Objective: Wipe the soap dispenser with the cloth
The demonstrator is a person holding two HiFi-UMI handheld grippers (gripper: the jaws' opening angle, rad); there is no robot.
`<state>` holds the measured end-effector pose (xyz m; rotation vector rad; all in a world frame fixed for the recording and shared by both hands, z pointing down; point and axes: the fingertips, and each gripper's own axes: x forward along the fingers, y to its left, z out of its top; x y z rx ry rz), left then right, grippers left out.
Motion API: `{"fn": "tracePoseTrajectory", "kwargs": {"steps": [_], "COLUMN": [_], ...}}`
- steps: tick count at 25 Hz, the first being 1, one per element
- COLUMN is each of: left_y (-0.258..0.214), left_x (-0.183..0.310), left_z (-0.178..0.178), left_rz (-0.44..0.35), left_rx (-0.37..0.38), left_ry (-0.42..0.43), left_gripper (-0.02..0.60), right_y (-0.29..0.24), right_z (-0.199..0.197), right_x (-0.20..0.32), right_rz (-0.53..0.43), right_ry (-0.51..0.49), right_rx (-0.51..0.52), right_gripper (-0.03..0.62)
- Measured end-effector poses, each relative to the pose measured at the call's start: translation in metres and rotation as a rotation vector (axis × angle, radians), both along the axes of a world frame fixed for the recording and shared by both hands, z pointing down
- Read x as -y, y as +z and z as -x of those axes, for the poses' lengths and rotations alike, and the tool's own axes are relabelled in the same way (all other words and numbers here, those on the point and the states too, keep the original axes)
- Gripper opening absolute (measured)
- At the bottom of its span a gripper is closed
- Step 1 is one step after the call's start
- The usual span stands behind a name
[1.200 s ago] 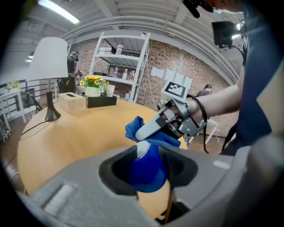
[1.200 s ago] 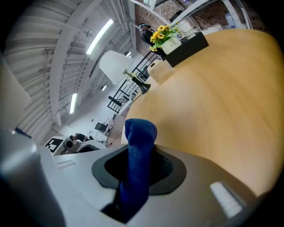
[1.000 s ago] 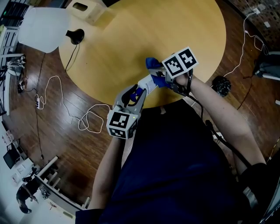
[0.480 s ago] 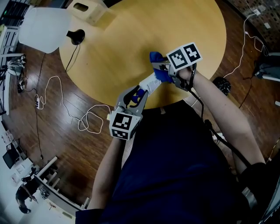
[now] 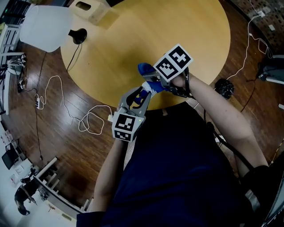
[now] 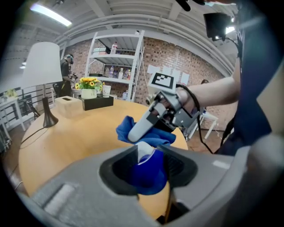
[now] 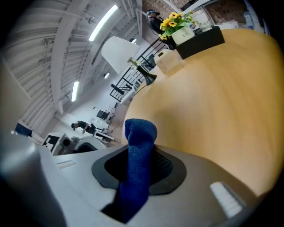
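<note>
Over the near edge of the round wooden table (image 5: 111, 48), my left gripper (image 5: 141, 94) is shut on the blue and white soap dispenser (image 6: 148, 170), which fills its jaws in the left gripper view. My right gripper (image 5: 153, 79) is shut on the blue cloth (image 5: 145, 70) and sits just beyond the dispenser's far end. In the left gripper view the cloth (image 6: 128, 128) is bunched against the top of the dispenser under the right gripper (image 6: 155, 122). In the right gripper view the cloth (image 7: 140, 150) stands up between the jaws and hides the dispenser.
A lamp with a white shade (image 5: 44, 29) and a pale box (image 5: 86, 9) stand at the table's far left. A flower pot (image 6: 88, 86) and a black box (image 6: 97, 103) sit at the far side. Cables (image 5: 88, 119) lie on the wooden floor.
The right gripper with the cloth swung away to the right, then came back left along the dispenser's end. The left gripper kept the dispenser still.
</note>
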<state>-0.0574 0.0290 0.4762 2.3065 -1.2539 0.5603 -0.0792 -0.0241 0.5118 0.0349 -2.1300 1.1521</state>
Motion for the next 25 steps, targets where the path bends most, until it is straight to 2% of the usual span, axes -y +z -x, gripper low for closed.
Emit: {"fn": "tracePoseTrajectory", "kwargs": {"steps": [5,7,12,17,20,22,25], "left_y": [-0.006,-0.008,-0.015,-0.016,-0.016,-0.018,-0.02], "left_x": [0.003,0.007,0.029,0.044,0.039,0.036,0.032], "left_z": [-0.009,-0.016,-0.037,-0.067,-0.083,-0.083,-0.067], "left_rz": [-0.003,0.006,0.041,0.013,0.015,0.015,0.007], "left_rx": [0.064,0.109,0.17,0.257,0.257,0.254,0.254], "left_ry": [0.065,0.102,0.185,0.366,0.473,0.494,0.464], "left_gripper": [0.135,0.133,0.124,0.13,0.24,0.326,0.336], "right_y": [0.06,0.073,0.058,0.046,0.04,0.036,0.033], "right_z": [-0.064,-0.086,-0.111,-0.136,-0.15,-0.16,-0.171], "right_x": [0.038,0.044,0.045,0.045,0.043,0.042,0.035], "right_rz": [-0.063,-0.073,-0.034,-0.019,-0.006,0.006,0.019], "right_ry": [0.121,0.184,0.404,0.541,0.603,0.653,0.701], "right_rx": [-0.221,-0.264,-0.163,-0.123,-0.093,-0.07,-0.056], "right_gripper": [0.101,0.101,0.101,0.101,0.103,0.103,0.103]}}
